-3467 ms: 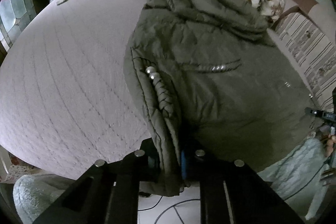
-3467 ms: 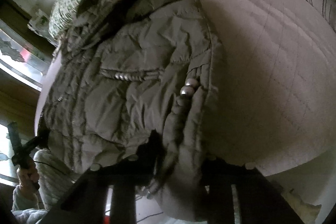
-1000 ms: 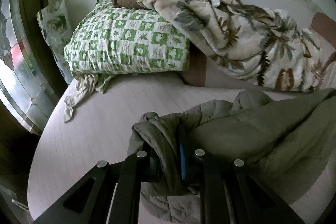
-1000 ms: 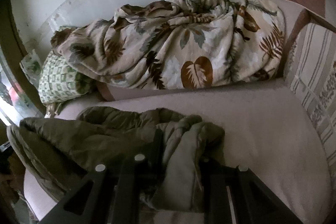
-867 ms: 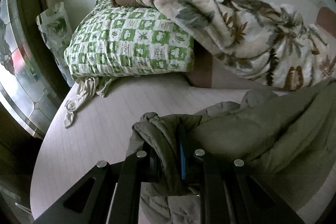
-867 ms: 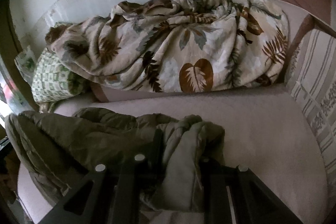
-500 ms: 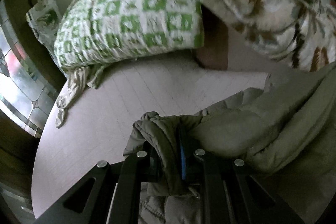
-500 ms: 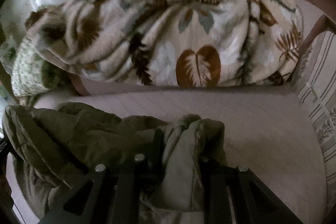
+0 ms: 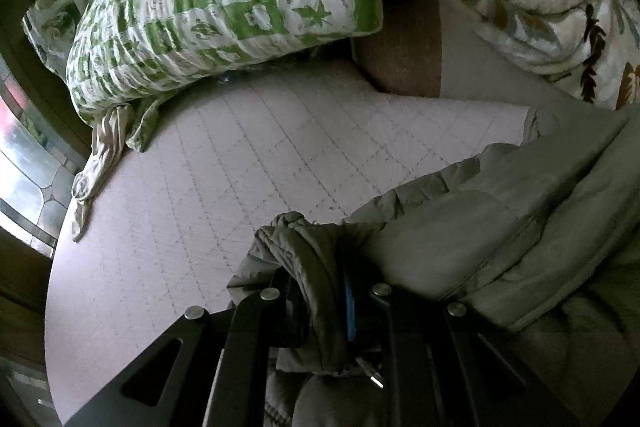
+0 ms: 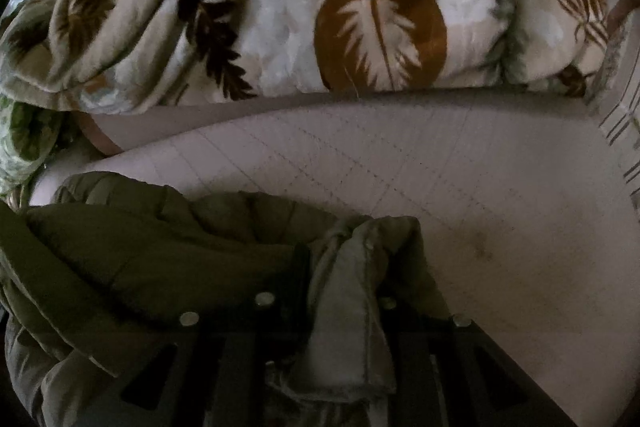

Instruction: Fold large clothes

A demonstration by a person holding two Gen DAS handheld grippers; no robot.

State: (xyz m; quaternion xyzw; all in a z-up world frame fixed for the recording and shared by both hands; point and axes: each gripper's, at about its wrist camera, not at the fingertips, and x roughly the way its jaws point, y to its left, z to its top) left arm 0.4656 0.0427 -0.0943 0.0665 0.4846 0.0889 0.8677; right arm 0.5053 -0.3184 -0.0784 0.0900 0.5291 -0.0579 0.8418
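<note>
Olive-green quilted puffer jacket (image 9: 500, 227) is bunched over the near part of the pale pink quilted bed mattress (image 9: 248, 163), one padded edge pinched in each tool. Left hand-held gripper (image 9: 324, 291) is closed tight on a rolled hem or cuff edge of the jacket, blue pad just visible against the fabric; right hand-held gripper (image 10: 344, 291) is clamped on another folded edge with a snap stud showing, cloth draped down over its frame. Jacket body sags between the two grips, partly resting on the mattress, partly lifted; exact contact line hard to tell. Step in hand looks like carrying the bottom edge up and over toward the collar end, a lengthwise half fold, mid-way at best. Next move calls for lowering both edges level onto the upper part of the jacket, matching corners, then letting go; puffy fill will likely spring back, so pressing flat is needed. Beyond: green-and-white checked pillow (image 9: 224, 3) at the head of the bed, cream leaf-print blanket (image 10: 320, 7) heaped beside it, striped fabric (image 10: 624, 131) at the right side.
</note>
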